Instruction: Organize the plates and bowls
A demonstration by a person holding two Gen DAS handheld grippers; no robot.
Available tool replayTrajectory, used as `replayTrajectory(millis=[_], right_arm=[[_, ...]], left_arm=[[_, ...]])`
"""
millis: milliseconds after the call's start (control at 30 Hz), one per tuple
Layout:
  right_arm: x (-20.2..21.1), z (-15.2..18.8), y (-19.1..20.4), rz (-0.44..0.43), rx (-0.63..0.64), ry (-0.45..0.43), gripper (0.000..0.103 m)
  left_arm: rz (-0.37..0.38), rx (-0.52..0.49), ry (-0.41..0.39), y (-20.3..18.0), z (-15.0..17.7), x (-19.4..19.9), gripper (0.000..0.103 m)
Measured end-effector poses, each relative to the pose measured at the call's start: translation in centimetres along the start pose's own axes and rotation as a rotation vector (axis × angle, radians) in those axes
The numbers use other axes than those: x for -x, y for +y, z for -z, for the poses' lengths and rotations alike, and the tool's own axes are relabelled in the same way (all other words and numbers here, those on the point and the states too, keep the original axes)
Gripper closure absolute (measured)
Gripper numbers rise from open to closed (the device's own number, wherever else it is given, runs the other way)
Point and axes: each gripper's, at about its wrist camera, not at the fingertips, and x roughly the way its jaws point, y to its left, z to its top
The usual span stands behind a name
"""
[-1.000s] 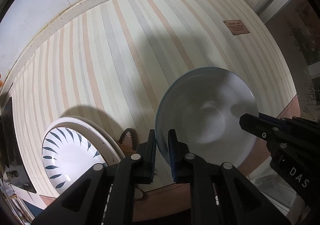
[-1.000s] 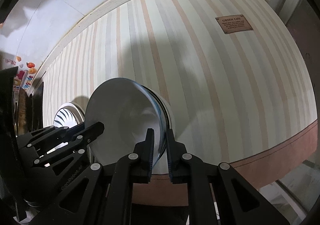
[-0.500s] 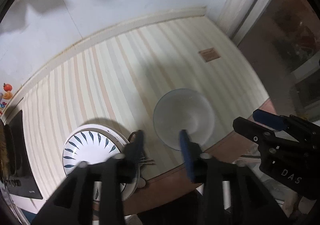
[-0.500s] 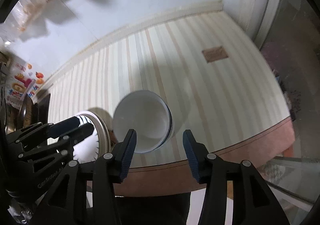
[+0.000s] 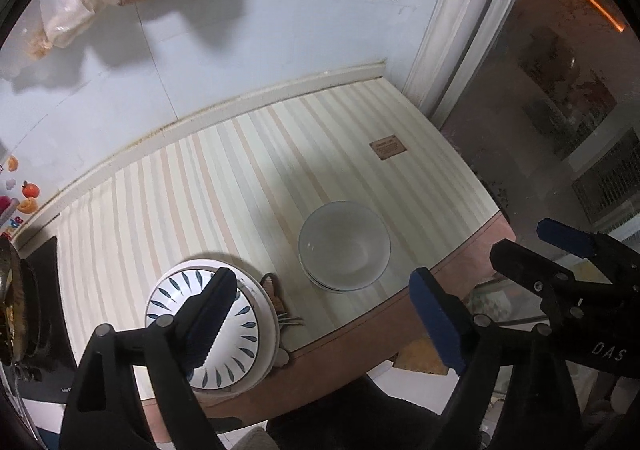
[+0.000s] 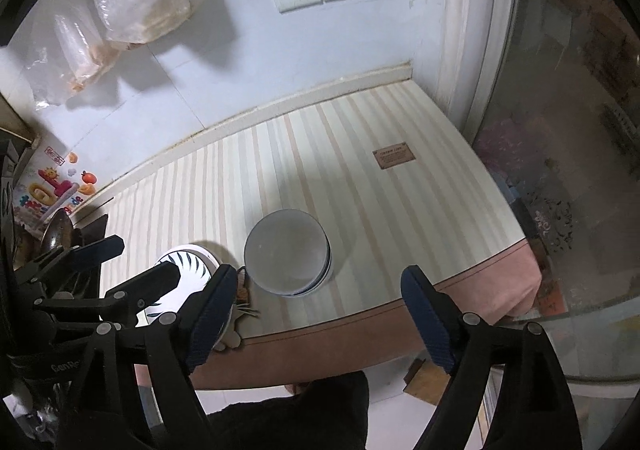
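A stack of white bowls with bluish rims [image 5: 344, 250] [image 6: 288, 252] stands on the striped table near its front edge. To its left lies a white plate with a blue leaf pattern [image 5: 240, 334] [image 6: 188, 262] on a larger plate. My left gripper [image 5: 322, 274] [image 6: 144, 256] hangs well above the table, its jaws opening, with nothing between them. My right gripper [image 6: 318, 272] [image 5: 520, 238] hangs beside it on the right, jaws also opening and empty. Both are well clear of the bowls.
A brown cat-shaped mat [image 5: 276, 290] pokes out between the plate and the bowls. A black cooker [image 5: 44, 290] is at the left edge. A brown label [image 5: 388, 148] lies at the far right of the striped tablecloth [image 5: 240, 178]. Plastic bags [image 6: 140, 6] and sockets are on the wall.
Both grippers were shut on the rim of a white bowl. They have let go, opened wide and risen away, and the bowl now rests on the stack.
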Motion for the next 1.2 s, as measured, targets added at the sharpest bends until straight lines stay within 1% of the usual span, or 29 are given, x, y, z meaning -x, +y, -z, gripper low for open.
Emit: replayTrajectory(millis=[167,300,400,500,900,1067,1200], right_arm=[[2.6,0.6,0.8,-0.001,0.008,-0.032,0.015],[3.8,1.1,1.6,-0.006,0.017,-0.047,0.015],[4.2,1.1,2.2,0.002,0.032,-0.058,0.015],[4.0,1.2,2.3,-0.006,0.025,-0.045,0.015],[0.5,0.4,0.9,-0.018,-0.007,0.020,0.015],[-2.4,-0.2,-0.3,-0.050,-0.036,0.055,0.014],[-6.9,-0.2,-2.4,-0.113,-0.085,0.117,0.012]], left_arm=[[0.010,0.003,-0.019,0.4,0.5,1.8,0.014],[0.010,0.004,-0.021,0.6,1.0,2.5,0.014],[0.013,0.007,-0.020,0.7,1.2,2.6,0.014],[0.013,0.010,-0.014,0.7,1.4,2.5,0.014],[0.001,0.024,0.020,1.2,1.2,0.9,0.014],[-0.014,0.033,0.052,1.8,0.7,-2.0,0.014],[-0.031,0.045,0.102,2.5,0.2,-6.0,0.014]])
